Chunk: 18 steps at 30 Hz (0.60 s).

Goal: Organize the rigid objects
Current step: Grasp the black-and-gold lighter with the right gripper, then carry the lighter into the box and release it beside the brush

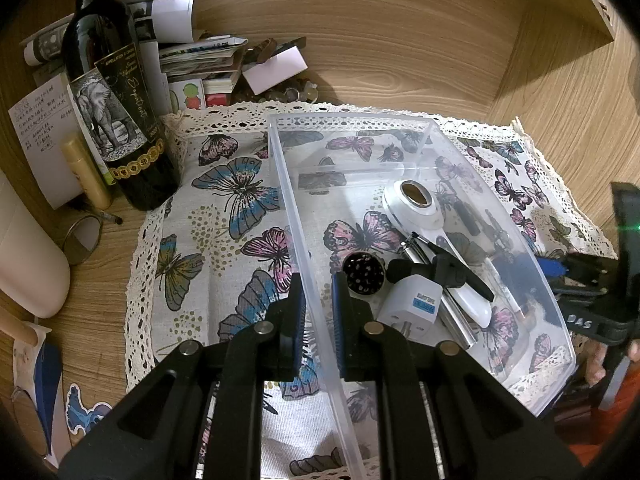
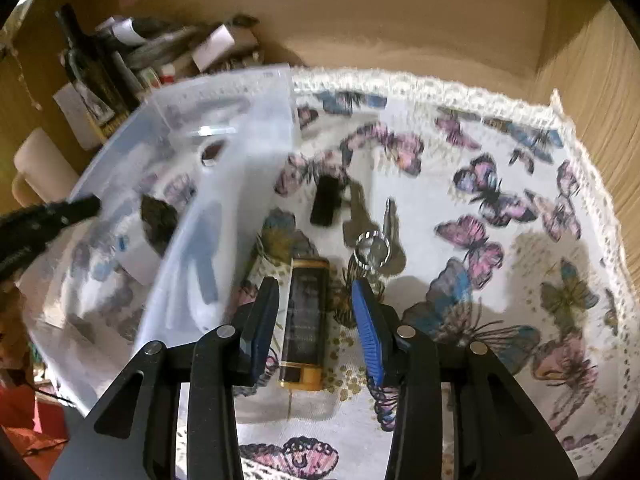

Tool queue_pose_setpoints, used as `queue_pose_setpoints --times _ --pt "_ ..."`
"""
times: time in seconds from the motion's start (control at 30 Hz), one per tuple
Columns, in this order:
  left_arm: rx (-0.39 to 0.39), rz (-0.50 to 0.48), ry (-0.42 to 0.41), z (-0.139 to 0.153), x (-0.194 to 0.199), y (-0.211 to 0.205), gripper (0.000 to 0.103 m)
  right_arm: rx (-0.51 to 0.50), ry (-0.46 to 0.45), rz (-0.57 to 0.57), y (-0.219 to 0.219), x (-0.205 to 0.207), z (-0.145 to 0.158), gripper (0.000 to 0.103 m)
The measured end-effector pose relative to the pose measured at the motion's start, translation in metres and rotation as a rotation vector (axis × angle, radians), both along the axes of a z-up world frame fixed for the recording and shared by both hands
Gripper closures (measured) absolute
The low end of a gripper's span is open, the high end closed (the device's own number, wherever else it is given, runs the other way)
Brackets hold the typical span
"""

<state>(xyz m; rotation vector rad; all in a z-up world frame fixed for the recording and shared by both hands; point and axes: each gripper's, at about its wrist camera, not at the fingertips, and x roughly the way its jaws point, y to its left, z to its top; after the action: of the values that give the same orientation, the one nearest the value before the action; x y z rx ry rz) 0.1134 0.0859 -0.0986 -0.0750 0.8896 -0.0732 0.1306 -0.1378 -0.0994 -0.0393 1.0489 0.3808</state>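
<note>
A clear plastic bin stands on a butterfly-print cloth. It holds a white handheld device, a white plug adapter, a round black grinder, a black pen and metal pieces. My left gripper has its jaws astride the bin's left wall, a narrow gap between them. My right gripper is open above a black and gold lighter lying on the cloth. Keys on a ring and a small black object lie beyond it, right of the bin.
A wine bottle, a gold tube, papers and small clutter stand at the back left. A white cylinder lies at the left. Wooden walls close in the back and right.
</note>
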Motion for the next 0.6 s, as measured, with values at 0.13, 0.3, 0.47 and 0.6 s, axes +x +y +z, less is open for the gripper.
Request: queue_pose_setpoints --times 0.13,0.3,0.47,0.6 --pt "-0.001 0.000 0.000 0.000 0.000 0.000 0.091 -0.002 0.024 -0.010 -0.001 0.001 -0.012 0.072" --pt "0.000 -0.001 -0.001 0.000 0.000 0.000 0.091 -0.041 -0.015 -0.001 0.002 -0.005 -0.011 0.081" --pt "0.000 0.000 0.000 0.000 0.000 0.000 0.091 -0.039 -0.058 -0.012 -0.001 -0.007 0.003 0.082" --pt "-0.001 0.001 -0.001 0.000 0.000 0.000 0.091 -0.016 -0.117 -0.036 -0.007 -0.007 0.025 0.082"
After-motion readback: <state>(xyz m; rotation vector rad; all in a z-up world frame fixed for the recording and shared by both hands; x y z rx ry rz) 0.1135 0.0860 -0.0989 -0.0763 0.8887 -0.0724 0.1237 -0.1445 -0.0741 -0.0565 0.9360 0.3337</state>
